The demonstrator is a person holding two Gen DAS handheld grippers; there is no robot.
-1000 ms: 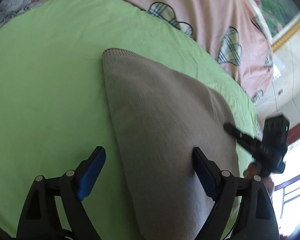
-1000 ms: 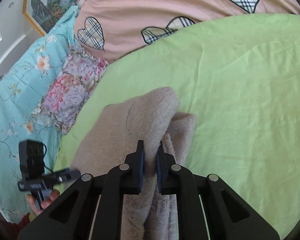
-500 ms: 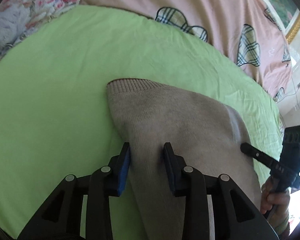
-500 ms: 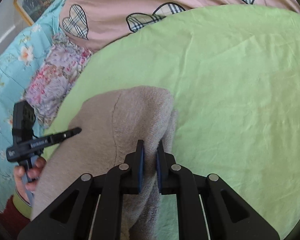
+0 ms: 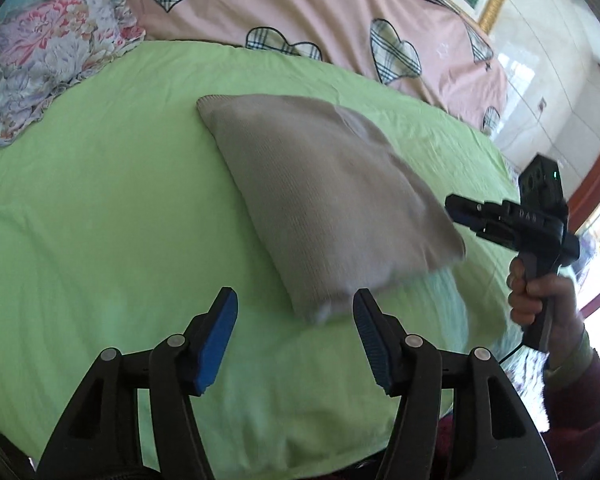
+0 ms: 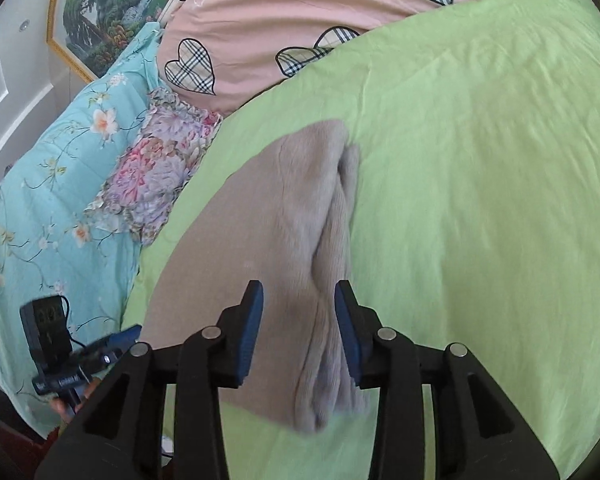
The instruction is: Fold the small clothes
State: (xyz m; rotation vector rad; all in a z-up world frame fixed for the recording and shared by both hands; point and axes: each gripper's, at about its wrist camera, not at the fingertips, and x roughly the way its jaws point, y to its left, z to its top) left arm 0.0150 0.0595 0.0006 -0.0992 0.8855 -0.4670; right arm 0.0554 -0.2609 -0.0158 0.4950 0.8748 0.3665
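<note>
From the left wrist camera, one folded beige knit (image 5: 324,204) lies on the green sheet (image 5: 100,220). The left claw (image 5: 294,312) is wide open and holds nothing; its two blue pads sit just in front of the knit's near corner. Behind the sheet are a pink blanket (image 5: 300,4) with plaid hearts and one flowery pillow (image 5: 48,64). The right claw (image 5: 466,214) is at the knit's right edge, held by a hand (image 5: 540,300). That edge is blurry.

From the right wrist camera, the right claw (image 6: 298,320) is open too, with the knit (image 6: 268,248) lying under the gap. One blue flowery quilt (image 6: 48,184) and one picture (image 6: 108,8) are at the left. The left claw (image 6: 100,350) is partly hidden.
</note>
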